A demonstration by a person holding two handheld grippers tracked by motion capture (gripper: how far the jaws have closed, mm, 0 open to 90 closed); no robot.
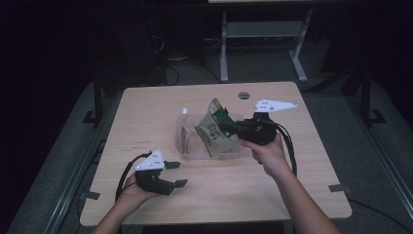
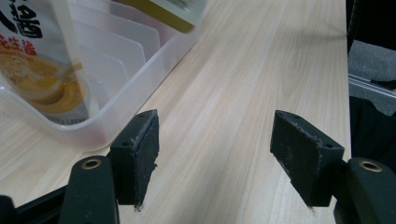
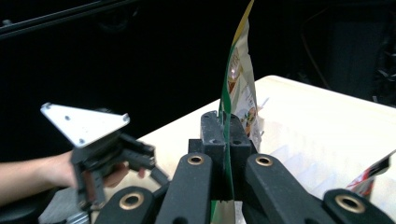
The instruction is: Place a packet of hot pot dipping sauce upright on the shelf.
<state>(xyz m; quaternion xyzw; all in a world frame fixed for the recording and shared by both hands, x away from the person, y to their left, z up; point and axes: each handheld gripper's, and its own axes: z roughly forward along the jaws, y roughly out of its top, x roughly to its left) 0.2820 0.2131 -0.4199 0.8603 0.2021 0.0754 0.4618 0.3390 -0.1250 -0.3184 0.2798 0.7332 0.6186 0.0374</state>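
**Two grippers, one pouch on its way into the bin**

One green-and-cream snack pouch (image 1: 213, 127) is hanging in the right gripper (image 1: 228, 127), whose fingers are clamping flat on the pouch's upper edge; the right gripper view is showing the foil (image 3: 239, 70) pinched tight between the black pads. The pouch is tilting over the clear plastic divider bin (image 1: 187, 152) in the middle of the surface (image 1: 146, 112), its lower end looking to be down among the slots, though I cannot tell whether it is touching the bottom. Another pouch with a spout (image 1: 184, 127) is already standing in the bin's left end. The left gripper (image 1: 176, 174) is waiting near the front-left of the surface, well clear of the bin, its fingers (image 2: 140, 154) spread wide and holding nothing.

My read: this is the placing step, mid-way. The next move is calling for lining the pouch up between two dividers, easing it down until it is resting upright, then letting go without dragging it back out. The free gripper could be steadying the bin wall.
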